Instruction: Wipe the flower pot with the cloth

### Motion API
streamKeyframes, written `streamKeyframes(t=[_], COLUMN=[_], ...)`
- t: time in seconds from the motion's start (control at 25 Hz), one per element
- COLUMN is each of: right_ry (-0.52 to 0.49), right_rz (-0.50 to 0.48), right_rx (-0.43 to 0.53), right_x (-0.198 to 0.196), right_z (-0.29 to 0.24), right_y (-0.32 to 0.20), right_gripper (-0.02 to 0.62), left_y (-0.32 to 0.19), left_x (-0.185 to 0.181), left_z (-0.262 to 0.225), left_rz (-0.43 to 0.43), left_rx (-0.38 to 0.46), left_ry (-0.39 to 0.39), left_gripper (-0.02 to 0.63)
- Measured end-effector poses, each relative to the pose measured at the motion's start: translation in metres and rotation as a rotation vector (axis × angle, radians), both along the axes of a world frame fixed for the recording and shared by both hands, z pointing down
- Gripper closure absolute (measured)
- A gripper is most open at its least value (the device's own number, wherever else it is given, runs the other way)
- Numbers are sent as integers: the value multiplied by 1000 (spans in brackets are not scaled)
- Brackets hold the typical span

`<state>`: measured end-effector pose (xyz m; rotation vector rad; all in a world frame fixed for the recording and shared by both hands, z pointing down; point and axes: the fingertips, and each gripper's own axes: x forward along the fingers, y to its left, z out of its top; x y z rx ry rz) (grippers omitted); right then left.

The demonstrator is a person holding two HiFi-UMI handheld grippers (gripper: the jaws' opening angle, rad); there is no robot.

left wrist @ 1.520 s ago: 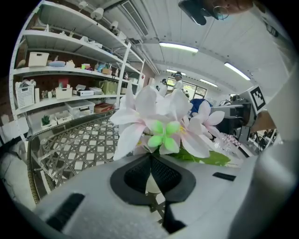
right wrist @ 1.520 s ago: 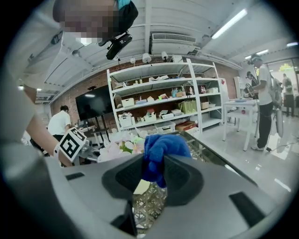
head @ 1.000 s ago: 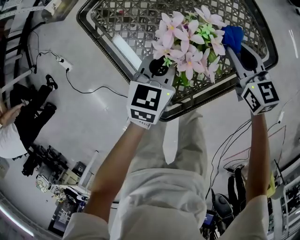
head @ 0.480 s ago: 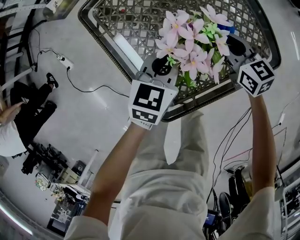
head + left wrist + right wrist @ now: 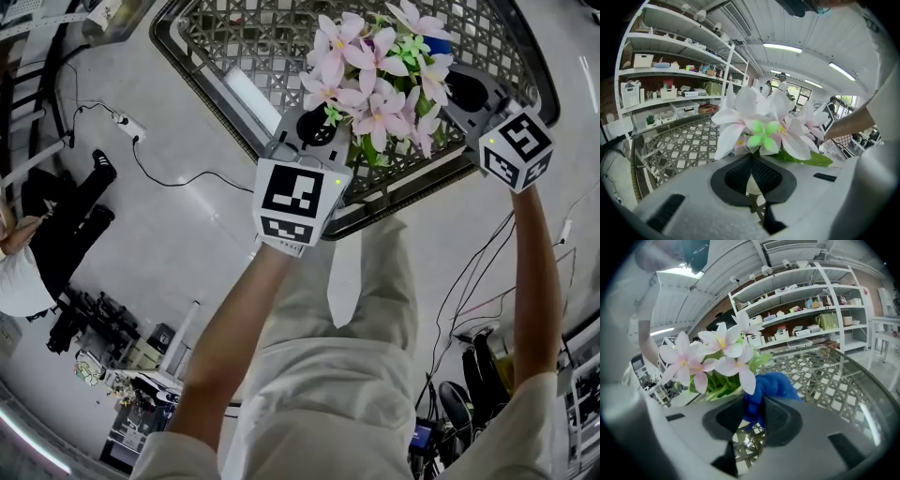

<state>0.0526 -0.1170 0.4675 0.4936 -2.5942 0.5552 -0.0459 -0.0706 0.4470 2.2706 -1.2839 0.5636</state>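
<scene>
Upward and inward is the shift of the right tongs [image 5: 450,70]: a second ago their marker cube sat lower at the right edge of the head view and the blue cloth [image 5: 436,44] stood clear of the bouquet, whereas now the cube is higher and the cloth is tucked behind the upper-right petals. The left tongs [image 5: 319,131] have scarcely changed place at centre frame.

Left tongs: closed. In the left gripper view their pads meet on a pale sliver, judged to be the wall or rim of the flower pot [image 5: 753,186]. The pink and white flowers [image 5: 375,75] spread directly above and hide the rest of the pot in the head view. This grip appears to hold the pot up off the lattice surface [image 5: 253,37], so that its sides can be reached from the other hand.

Right tongs: clamped on the cloth, which bunches out past the pads in the right gripper view [image 5: 771,383] and lies just beside the leaves. Leaving a loose wad beyond the tips puts soft fabric, not hard pads, next to the pot.

Stage, as judged: the wiping approach, with the cloth at the far side of the plant. Whether the cloth touches the pot cannot be told.
</scene>
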Motion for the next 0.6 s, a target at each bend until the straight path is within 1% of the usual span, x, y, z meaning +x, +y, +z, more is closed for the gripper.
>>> streamKeyframes(t=[0.12, 0.6], right_ry=[4, -20], right_rz=[0, 83], right_rx=[8, -14], right_x=[3, 13], right_z=[-3, -1], right_y=[6, 40], right_gripper=[483, 483], left_y=[0, 0], left_x=[0, -2], left_z=[0, 2], left_rz=[1, -2], left_rx=[1, -2], left_ry=[0, -6], left_gripper=[583, 583])
